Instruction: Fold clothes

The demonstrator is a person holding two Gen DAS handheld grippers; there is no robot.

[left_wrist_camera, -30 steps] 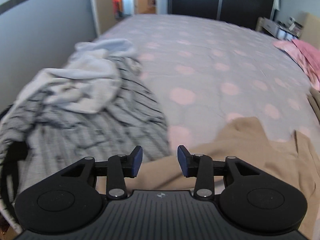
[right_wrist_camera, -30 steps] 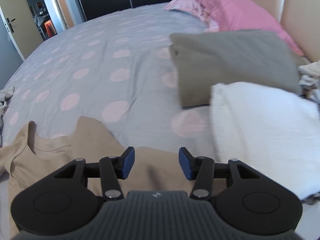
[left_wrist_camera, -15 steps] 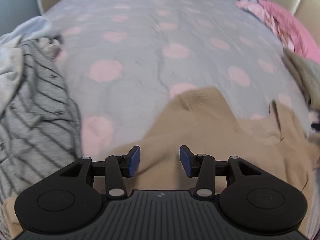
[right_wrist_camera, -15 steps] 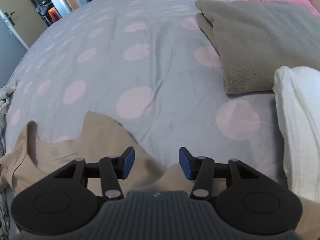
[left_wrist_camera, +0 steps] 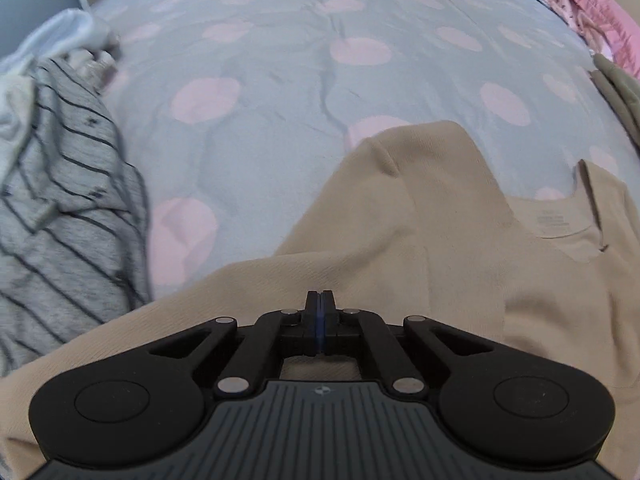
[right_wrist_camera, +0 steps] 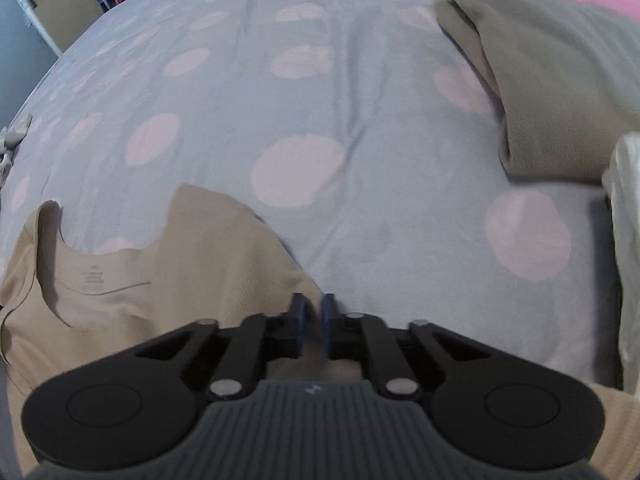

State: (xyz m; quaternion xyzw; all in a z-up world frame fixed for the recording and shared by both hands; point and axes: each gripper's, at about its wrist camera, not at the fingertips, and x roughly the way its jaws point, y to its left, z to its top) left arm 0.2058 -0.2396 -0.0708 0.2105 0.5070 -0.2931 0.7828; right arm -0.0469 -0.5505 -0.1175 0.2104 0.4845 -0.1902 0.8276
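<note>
The left tool point(left_wrist_camera: 319, 312) has just snapped closed. Half a second ago its two blue pads stood apart; now they are pressed flat together, right over the tan shirt point(left_wrist_camera: 420, 248). The pads touch so tightly that I cannot see if any cloth is caught between them. The right tool point(right_wrist_camera: 312, 316) has closed most of the way too, with only a thin gap left. It sits at the right edge of the same shirt, and I cannot tell if it is pinching cloth.

Both tools have also dropped closer to the bed point(right_wrist_camera: 360, 128). I think this means the grab is happening now, so the shirt can be lifted and folded next. The folding itself has not begun.

The tan shirt lies flat on the bed, right under both tools. Its neck hole point(left_wrist_camera: 556, 216) points away, toward the far side of the bed. The left tool is over the side of the shirt below one shoulder. The right tool is at the other side.

A bit farther left is a heap with a grey striped top point(left_wrist_camera: 68, 208). Farther right lie a folded olive cloth point(right_wrist_camera: 552, 68) and a white cloth point(right_wrist_camera: 628, 240). At the far end is a pink pillow point(left_wrist_camera: 592, 8).
</note>
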